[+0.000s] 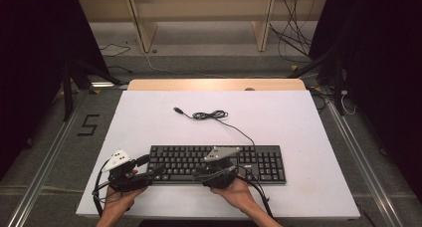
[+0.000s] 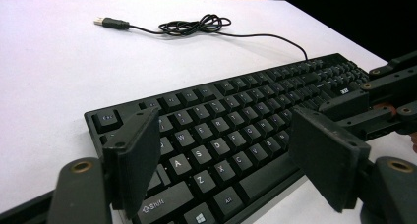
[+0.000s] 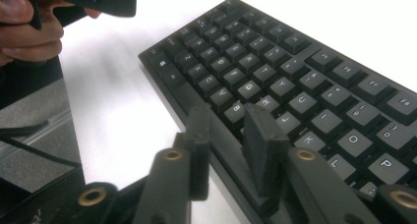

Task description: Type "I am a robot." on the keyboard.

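A black keyboard [image 1: 219, 163] lies across the near half of the white table [image 1: 149, 122]. Its cable runs back to a loose coil [image 1: 210, 115] and a USB plug [image 1: 177, 109]. My left gripper [image 1: 151, 170] is at the keyboard's left end. In the left gripper view the left gripper [image 2: 228, 153] stands wide open above the letter keys [image 2: 216, 145], holding nothing. My right gripper [image 1: 213, 173] is at the keyboard's front edge, near the middle. In the right gripper view the right gripper [image 3: 227, 135] has its jaws a narrow gap apart over the space bar and front edge [image 3: 169, 89], and I see no grip.
The table's near edge [image 1: 219, 218] is just behind both hands. Wooden shelving [image 1: 199, 18] and loose cables on the floor [image 1: 293, 43] lie beyond the far edge. A hand holding the left gripper [image 3: 29, 30] shows at the top left of the right gripper view.
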The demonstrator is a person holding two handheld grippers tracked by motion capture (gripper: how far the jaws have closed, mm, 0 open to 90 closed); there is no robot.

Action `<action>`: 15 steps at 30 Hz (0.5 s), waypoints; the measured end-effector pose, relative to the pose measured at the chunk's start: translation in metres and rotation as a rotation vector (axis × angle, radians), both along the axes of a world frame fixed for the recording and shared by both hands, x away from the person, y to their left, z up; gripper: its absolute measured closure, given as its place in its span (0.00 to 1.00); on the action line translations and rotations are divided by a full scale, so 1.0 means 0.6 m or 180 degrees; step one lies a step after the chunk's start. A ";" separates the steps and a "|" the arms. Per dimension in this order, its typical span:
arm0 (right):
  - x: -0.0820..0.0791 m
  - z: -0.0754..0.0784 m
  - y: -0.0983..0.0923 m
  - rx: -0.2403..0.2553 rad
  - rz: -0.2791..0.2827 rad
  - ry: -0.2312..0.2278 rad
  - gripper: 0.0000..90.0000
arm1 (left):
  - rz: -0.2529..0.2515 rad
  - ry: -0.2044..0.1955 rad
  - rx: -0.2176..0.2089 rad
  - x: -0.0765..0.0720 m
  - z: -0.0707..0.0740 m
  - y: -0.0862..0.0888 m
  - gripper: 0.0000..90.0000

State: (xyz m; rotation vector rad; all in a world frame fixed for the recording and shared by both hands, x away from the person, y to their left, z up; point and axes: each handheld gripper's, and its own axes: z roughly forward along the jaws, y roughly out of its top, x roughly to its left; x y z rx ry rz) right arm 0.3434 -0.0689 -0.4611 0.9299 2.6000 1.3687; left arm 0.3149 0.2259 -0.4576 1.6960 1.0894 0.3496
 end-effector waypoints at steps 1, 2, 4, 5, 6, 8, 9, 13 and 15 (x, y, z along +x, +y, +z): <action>0.000 -0.001 0.001 -0.0016 0.0010 -0.0015 0.85 | 0.0004 0.0003 -0.0003 0.000 0.000 0.000 0.31; -0.001 -0.002 0.002 -0.0031 0.0016 -0.0008 0.87 | 0.0005 0.0003 -0.0002 0.000 0.000 0.000 0.31; -0.002 -0.004 0.005 -0.0072 0.0018 -0.0020 0.91 | 0.0001 0.0001 0.0006 0.000 0.000 0.000 0.31; -0.002 -0.005 0.005 -0.0088 0.0026 -0.0025 0.93 | 0.0005 0.0004 0.0009 0.000 0.000 0.000 0.31; -0.002 -0.006 0.006 -0.0097 0.0031 -0.0022 0.95 | 0.0003 0.0004 0.0011 0.000 0.000 0.001 0.31; -0.002 -0.009 0.007 -0.0144 0.0037 -0.0028 0.98 | 0.0000 0.0002 0.0014 0.001 -0.001 0.001 0.31; -0.002 -0.010 0.008 -0.0163 0.0033 -0.0023 0.99 | 0.0000 0.0003 0.0010 0.001 -0.001 0.002 0.31; 0.000 -0.016 0.010 -0.0232 0.0008 -0.0001 1.00 | 0.0003 0.0002 0.0013 0.001 -0.001 0.002 0.31; 0.001 -0.018 0.011 -0.0257 -0.0008 0.0010 1.00 | 0.0003 0.0001 0.0014 0.001 -0.001 0.002 0.31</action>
